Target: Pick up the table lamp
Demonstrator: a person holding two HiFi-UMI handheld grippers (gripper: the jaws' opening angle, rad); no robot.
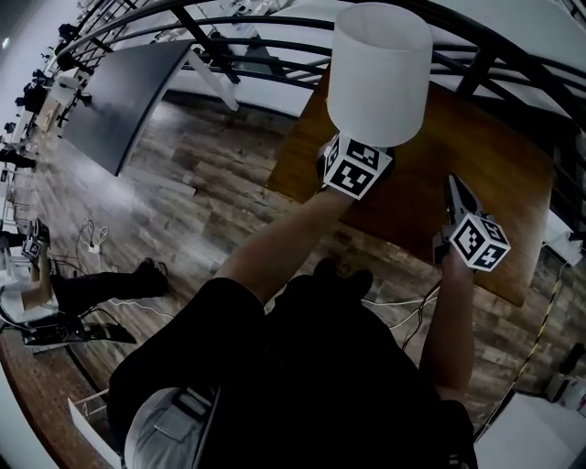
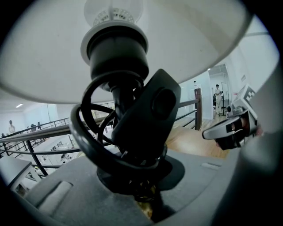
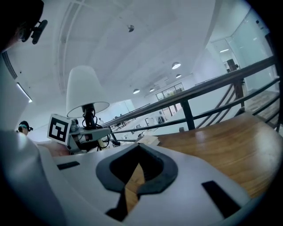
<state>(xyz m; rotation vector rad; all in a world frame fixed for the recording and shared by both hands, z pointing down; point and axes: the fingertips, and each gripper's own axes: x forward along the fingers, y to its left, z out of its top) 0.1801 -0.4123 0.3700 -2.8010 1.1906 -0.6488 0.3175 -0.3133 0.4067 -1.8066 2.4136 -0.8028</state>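
The table lamp (image 1: 380,71) has a white drum shade over a black stem (image 2: 119,95) wrapped in a coiled black cord (image 2: 86,141). It hangs in the air above the wooden table (image 1: 499,156). My left gripper (image 1: 359,158) is shut on the lamp's lower stem, just under the shade; in the left gripper view its grey jaws (image 2: 146,198) close round the stem's foot. My right gripper (image 1: 455,197) is to the right of the lamp, apart from it, jaws together and empty (image 3: 132,187). The right gripper view shows the lamp (image 3: 85,90) and the left gripper (image 3: 86,134) at its left.
A black railing (image 1: 275,23) runs behind the table. A dark panel (image 1: 128,96) leans at the left over the wood floor. A person's legs (image 1: 101,286) and cables lie at the far left. A white box (image 1: 92,417) is at the bottom left.
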